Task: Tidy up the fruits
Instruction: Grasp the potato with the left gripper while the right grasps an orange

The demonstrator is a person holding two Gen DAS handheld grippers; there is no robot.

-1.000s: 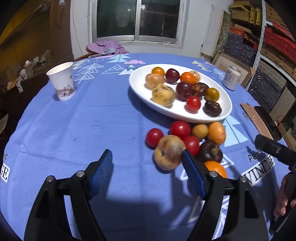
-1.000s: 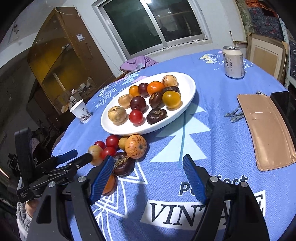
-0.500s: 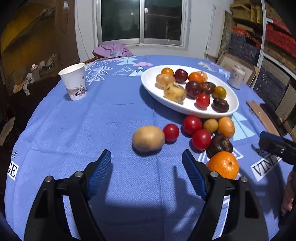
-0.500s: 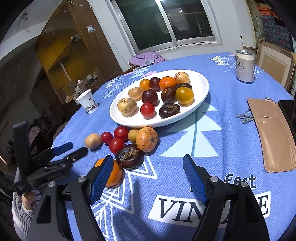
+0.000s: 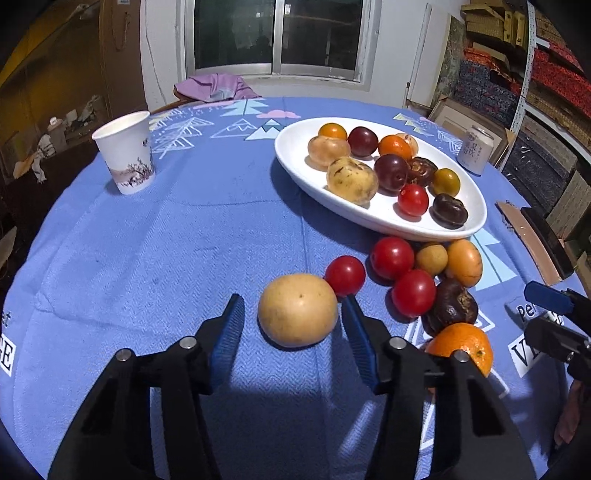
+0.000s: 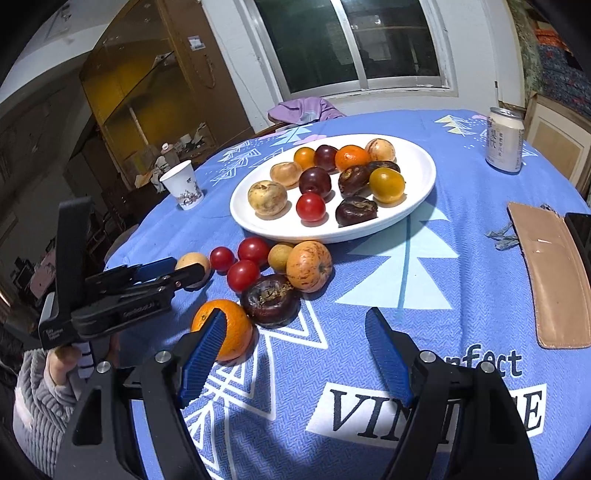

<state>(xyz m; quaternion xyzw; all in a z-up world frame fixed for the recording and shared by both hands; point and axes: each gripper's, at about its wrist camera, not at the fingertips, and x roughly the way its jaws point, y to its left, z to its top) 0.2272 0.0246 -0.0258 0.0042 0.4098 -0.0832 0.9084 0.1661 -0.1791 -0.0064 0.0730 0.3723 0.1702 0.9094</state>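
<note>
Angled downward over the blue tablecloth [image 5: 155, 258], left gripper [image 5: 291, 325] with jaws closing around a pale yellow fruit [image 5: 297, 310]; fruit between the blue pads, left pad clearly apart from it, right pad just beside it, contact hard to tell. In the right wrist view, same gripper reaching in from the left edge, level with the table, gripped by a hand [image 6: 66, 354] in a grey knitted sleeve [image 6: 40, 398]. Right gripper [image 6: 295, 347] also tilted down, jaws spread wide with only bare cloth between them; left pad in front of an orange [image 6: 236, 325], which lies just outside the gap. Just beyond the orange, a dark wrinkled fruit [image 6: 271, 299], then a loose cluster touching one another: three red tomatoes [image 6: 243, 275], a small tan fruit [image 6: 280, 256] and a speckled orange-brown fruit [image 6: 309, 266]. Nearest tomato just beside the pale yellow fruit, at the tip of the left gripper's right pad. Farther back, a white oval plate [image 6: 413, 206] holding about ten mixed fruits. Off to the left, well apart, a paper cup [image 5: 125, 155]; to the right, a drinks can [image 6: 505, 140] and a tan wallet [image 6: 550, 273]. At the far edge of the table, a purple cloth [image 5: 214, 85] under the window [image 5: 280, 35].
</note>
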